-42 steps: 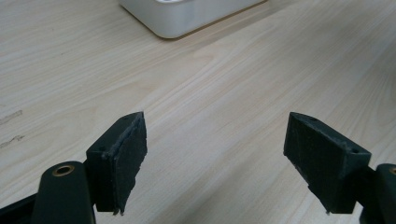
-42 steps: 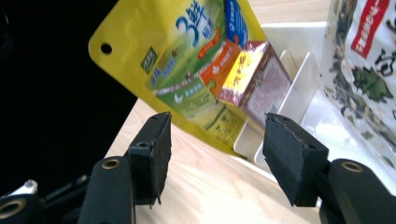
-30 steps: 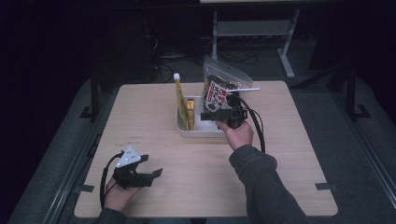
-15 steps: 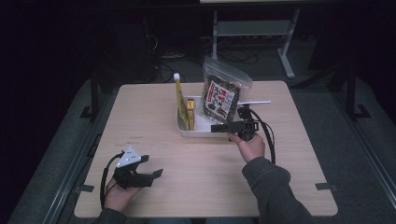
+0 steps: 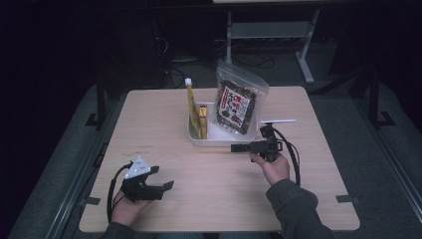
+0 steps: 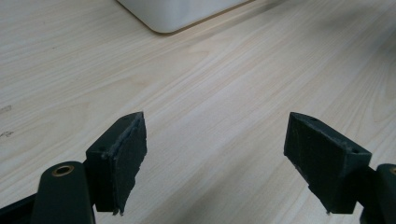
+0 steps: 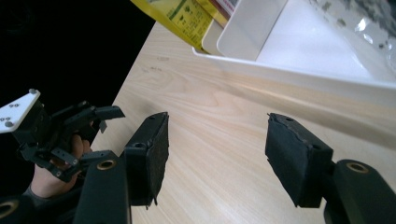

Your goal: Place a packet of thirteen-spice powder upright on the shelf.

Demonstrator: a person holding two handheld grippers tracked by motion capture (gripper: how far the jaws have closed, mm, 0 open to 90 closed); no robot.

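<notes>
The left gripper (image 5: 166,185) is resting near the front of the table (image 5: 214,199), jaws wide and holding nothing. The right gripper (image 5: 234,148) is hanging just in front of the white tray (image 5: 199,139), jaws also wide and holding nothing. The snack bag (image 5: 238,104) is standing in that tray, long side up, leaning back a little. It is best to pull away slowly so nothing is bumping it.
</notes>
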